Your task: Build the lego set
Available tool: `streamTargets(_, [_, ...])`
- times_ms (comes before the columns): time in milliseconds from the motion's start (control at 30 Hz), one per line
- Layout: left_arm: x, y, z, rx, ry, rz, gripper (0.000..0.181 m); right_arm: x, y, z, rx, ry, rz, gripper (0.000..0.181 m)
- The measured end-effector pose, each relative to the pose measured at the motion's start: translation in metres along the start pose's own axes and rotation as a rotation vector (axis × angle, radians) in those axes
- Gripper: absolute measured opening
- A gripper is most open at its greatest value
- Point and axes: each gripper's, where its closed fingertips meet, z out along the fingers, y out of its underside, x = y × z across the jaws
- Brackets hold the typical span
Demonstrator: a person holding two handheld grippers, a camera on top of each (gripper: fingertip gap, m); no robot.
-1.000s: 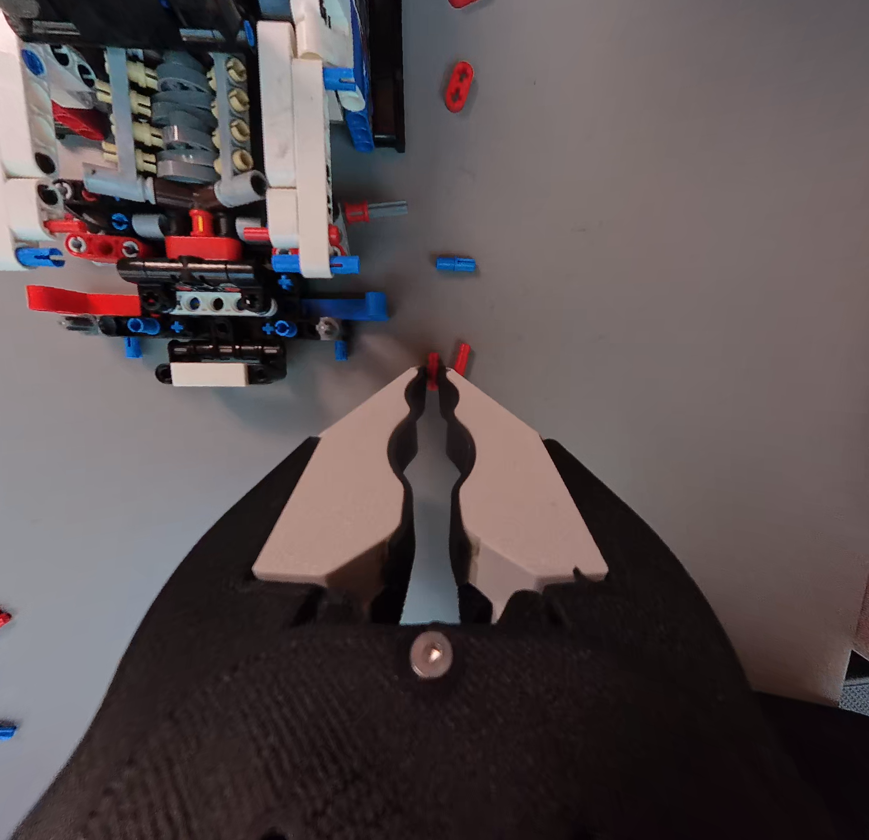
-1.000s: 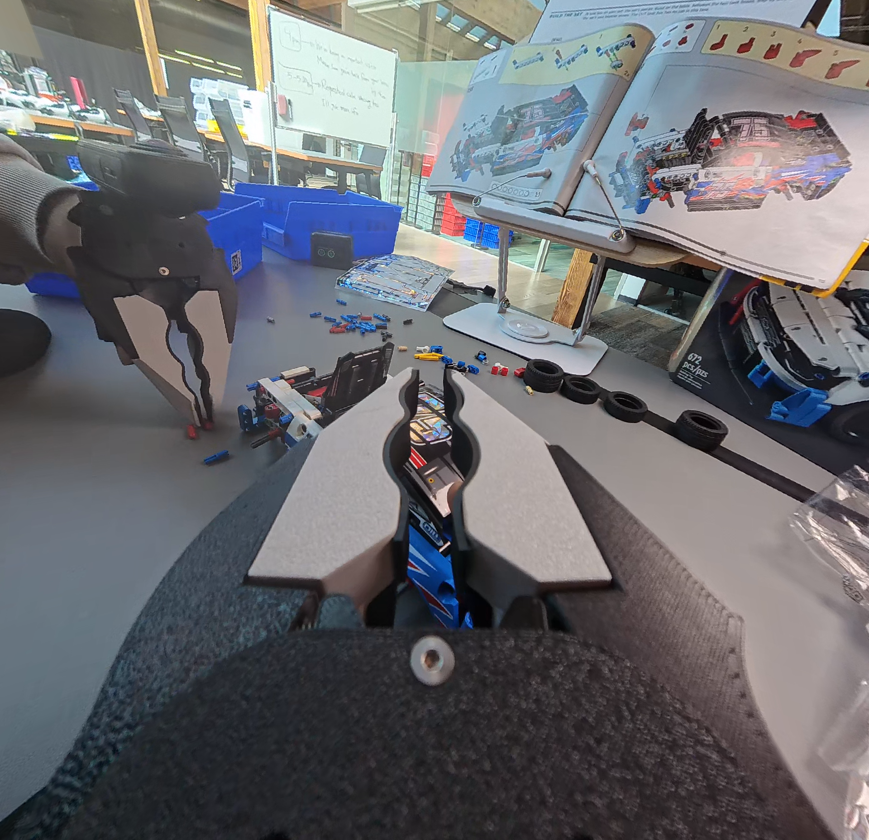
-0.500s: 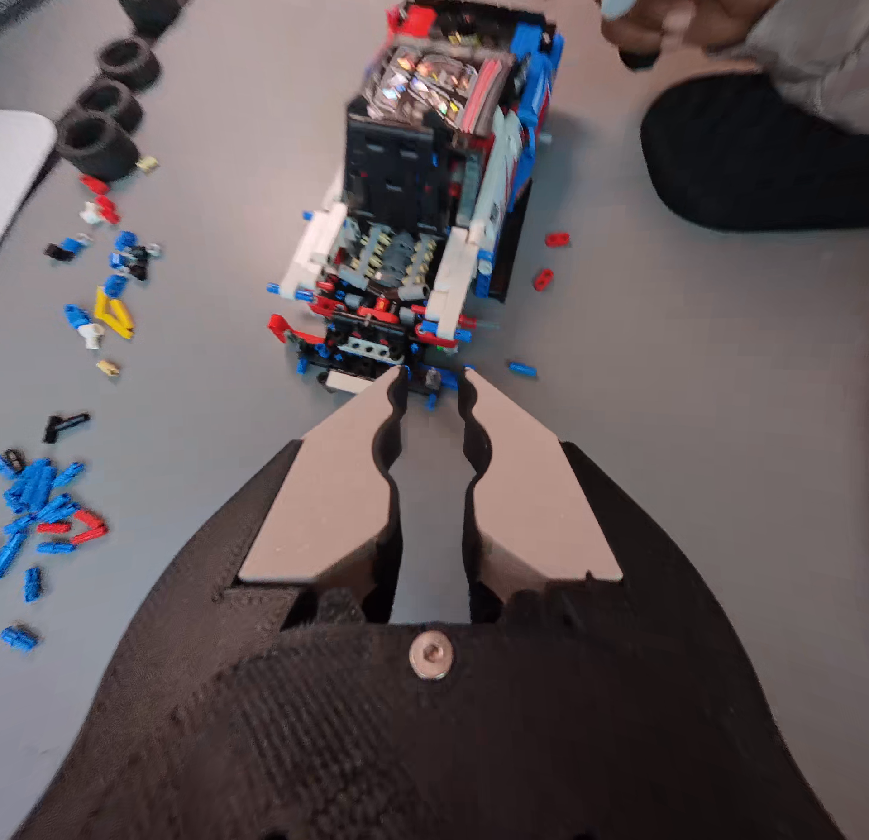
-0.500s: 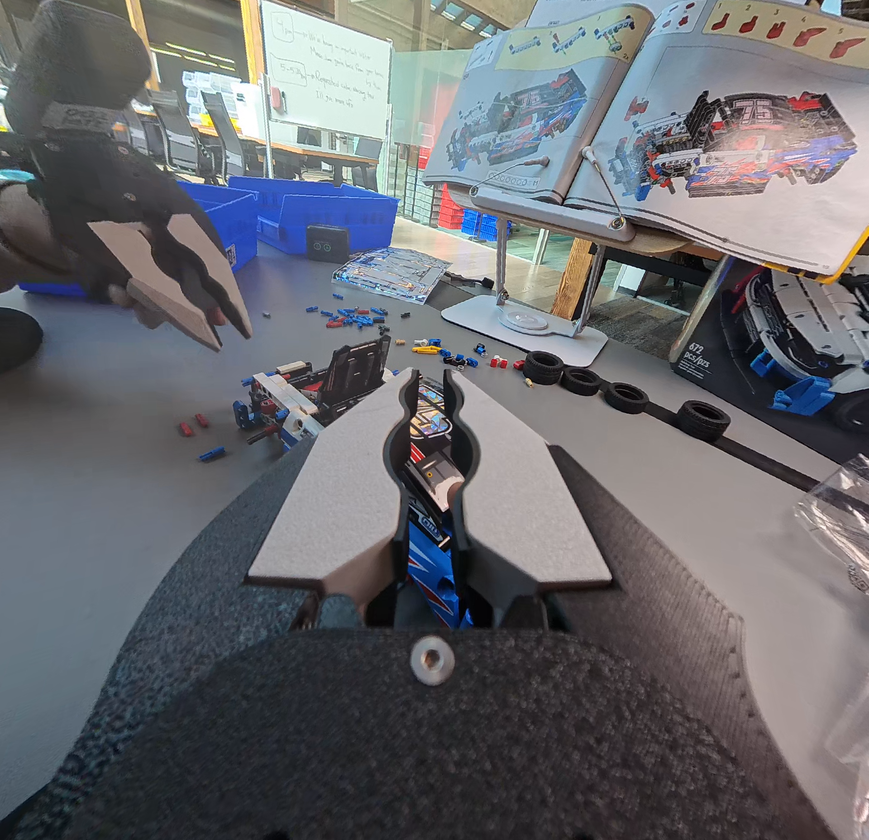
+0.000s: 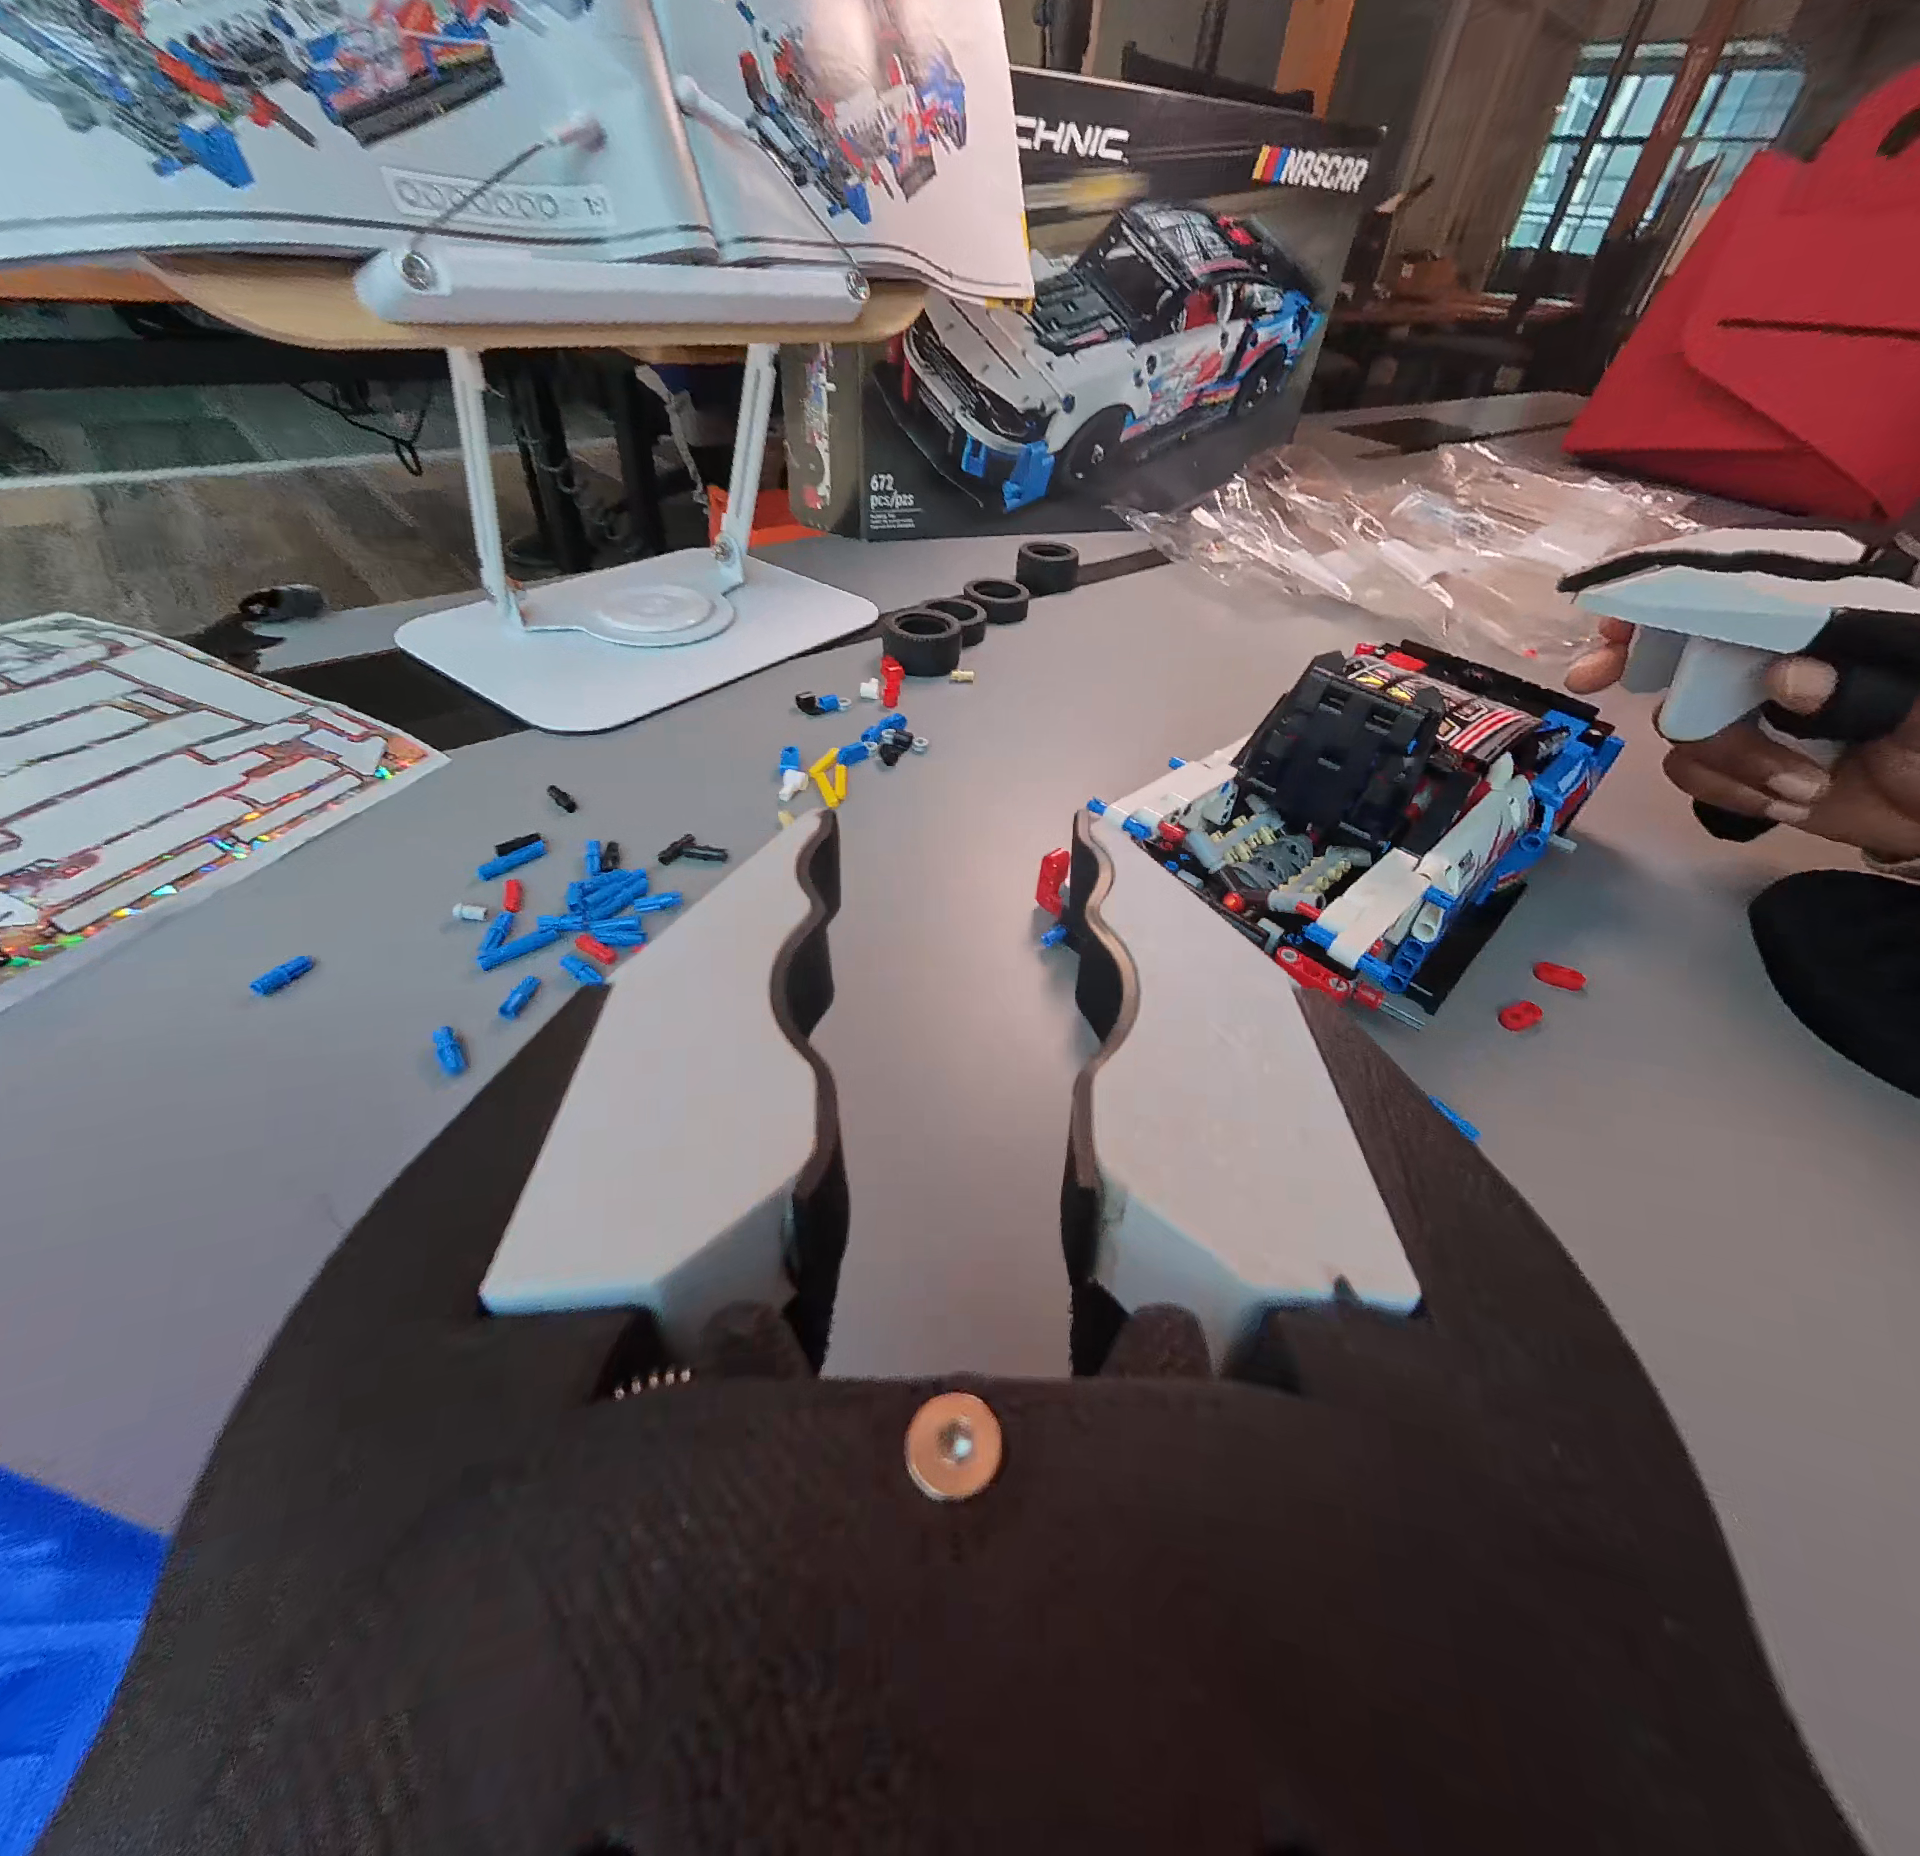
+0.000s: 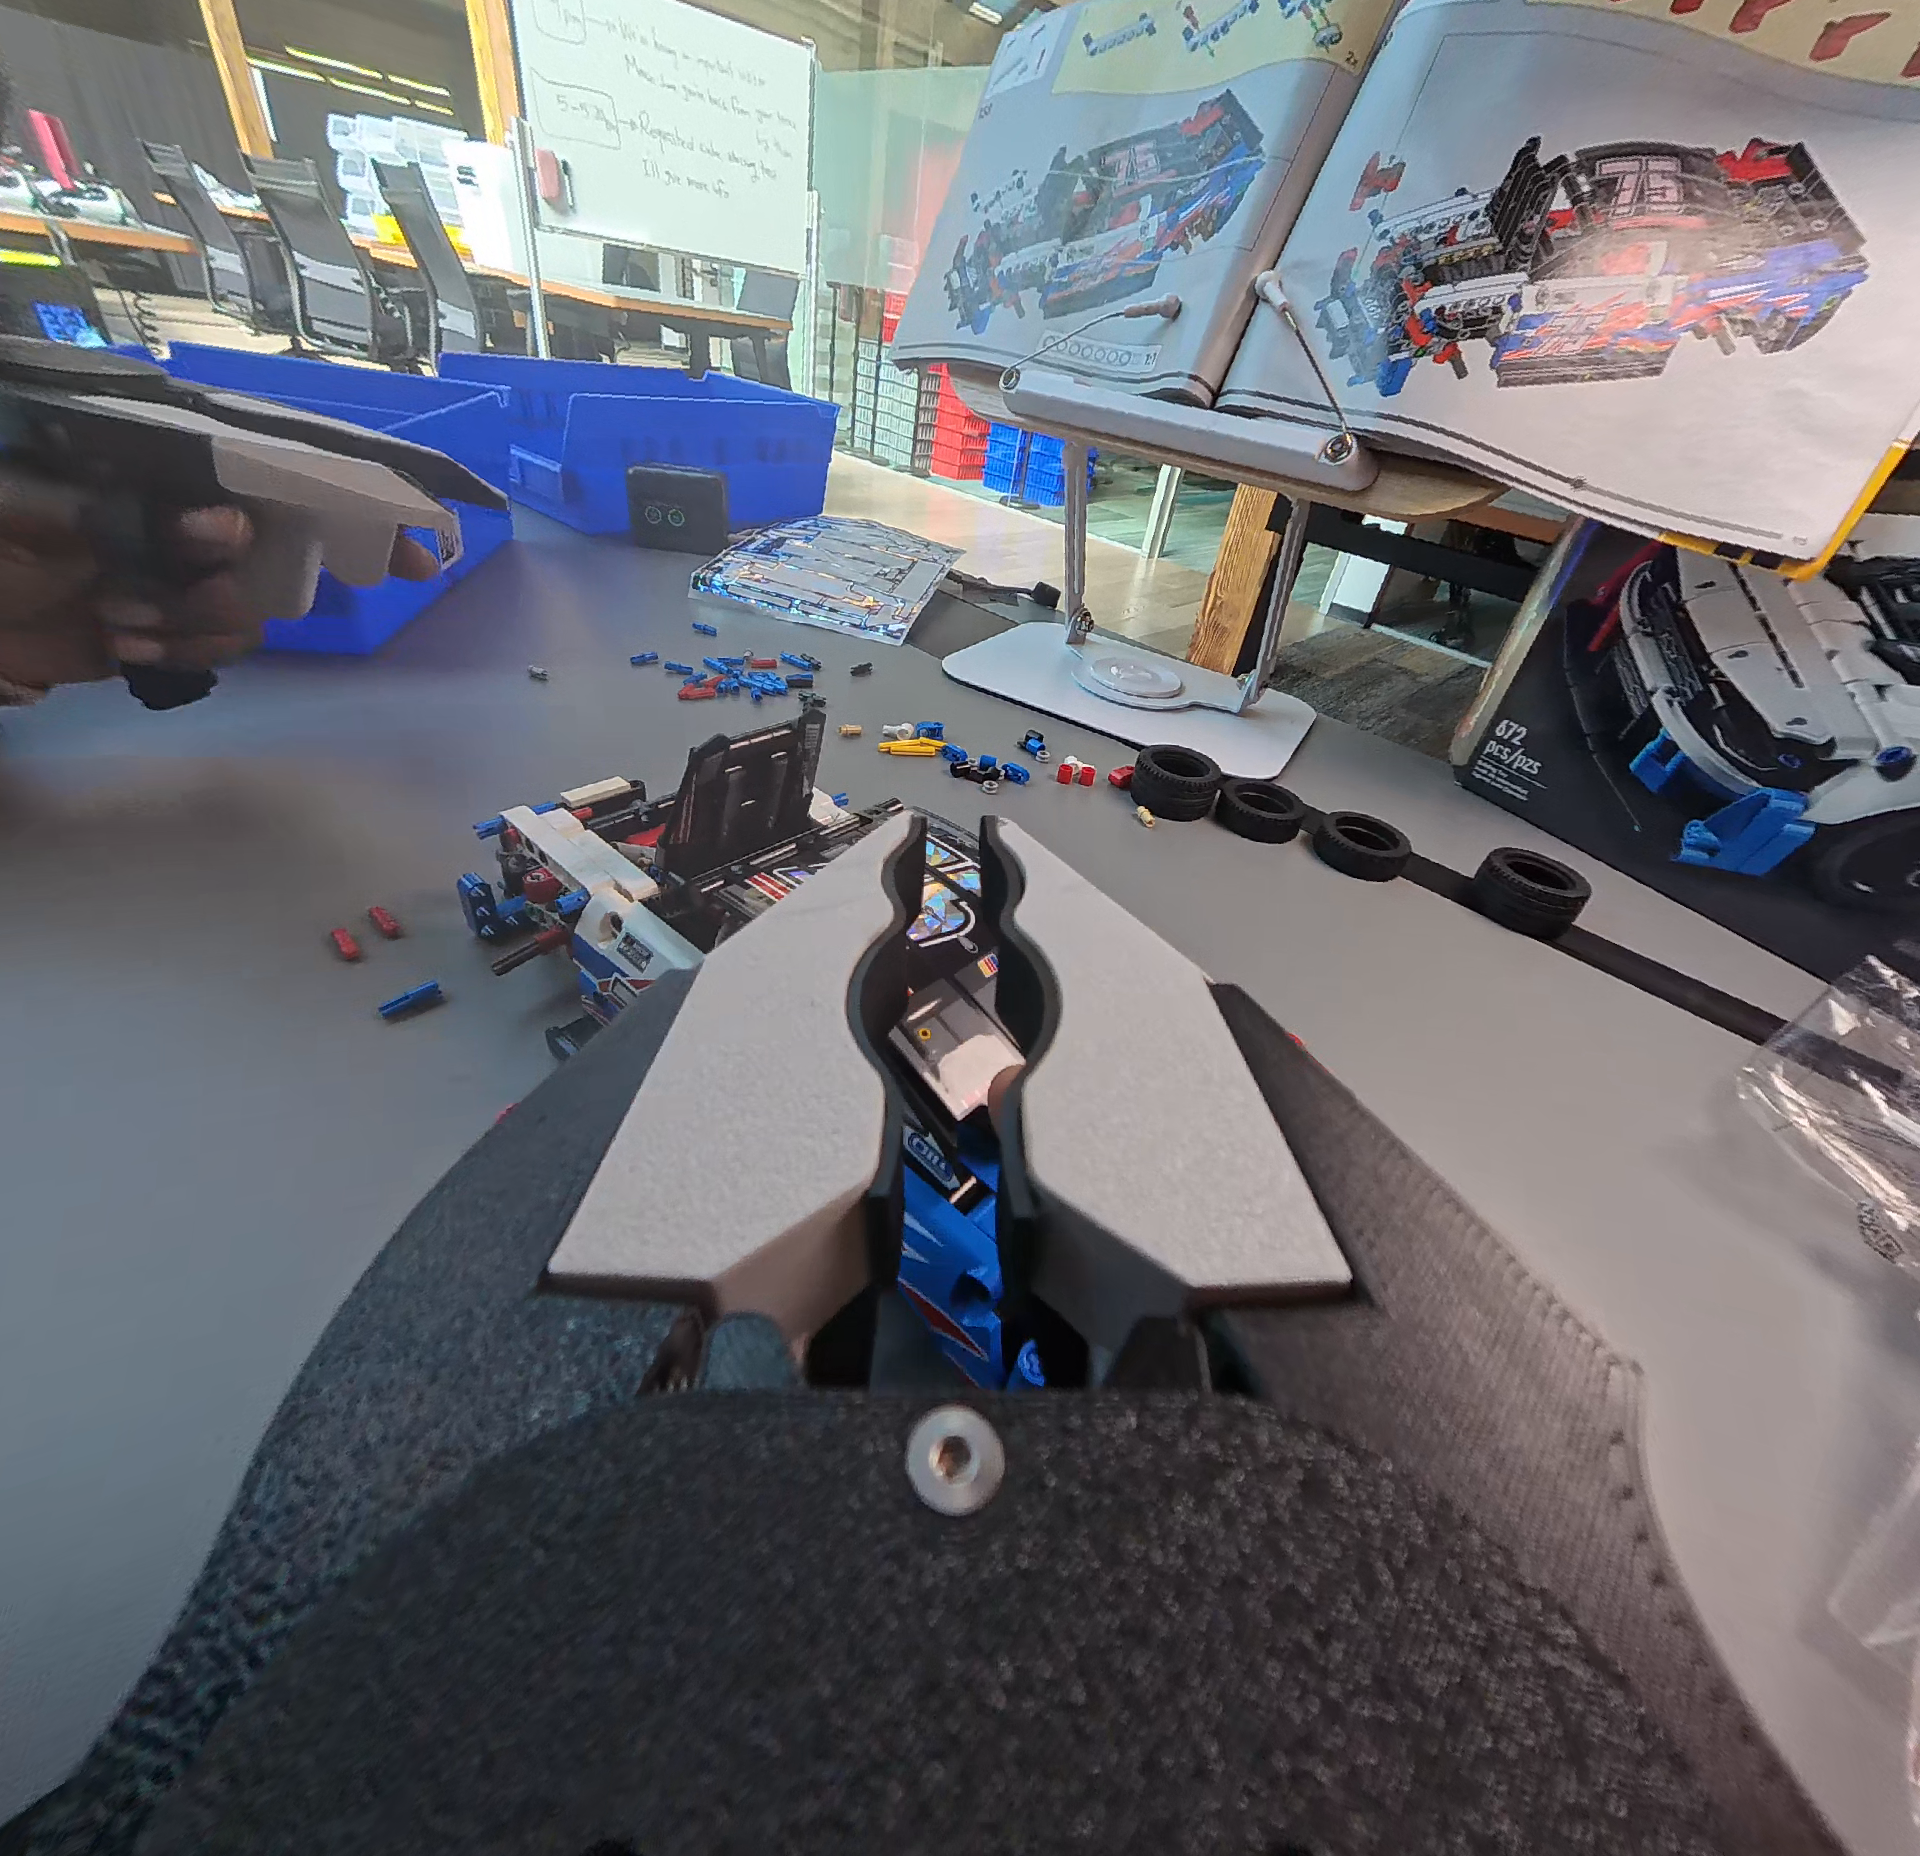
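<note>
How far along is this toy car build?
The car has its body and engine block together. Neither tool holds a piece: the left tool is open and empty, the right tool hangs over the car. Four tyres and loose pins still wait.

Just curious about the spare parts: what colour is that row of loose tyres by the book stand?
Black; the four tyres show best in the right wrist view.

Bright daylight from windows | soft shadows | wide-angle edge warp | blurred left edge, right view
</note>
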Motion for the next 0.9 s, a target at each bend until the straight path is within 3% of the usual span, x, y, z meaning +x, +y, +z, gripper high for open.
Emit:
streamTargets(233, [-0.018,-0.015,-0.011,0.109,-0.074,0.029,0.045,0.011,-0.003,0.001,0.029,0.057,-0.015,0.012])
streamTargets(667, [-0.009,-0.01,-0.008,0.074,-0.029,0.042,0.04,0.035,-0.001,0.001,0.046,0.143,0.022,0.028])
streamTargets(900, [-0.021,-0.036,-0.026,0.126,-0.079,0.044,0.031,0.032,-0.003,0.001,0.049,0.129,0.018,0.027])
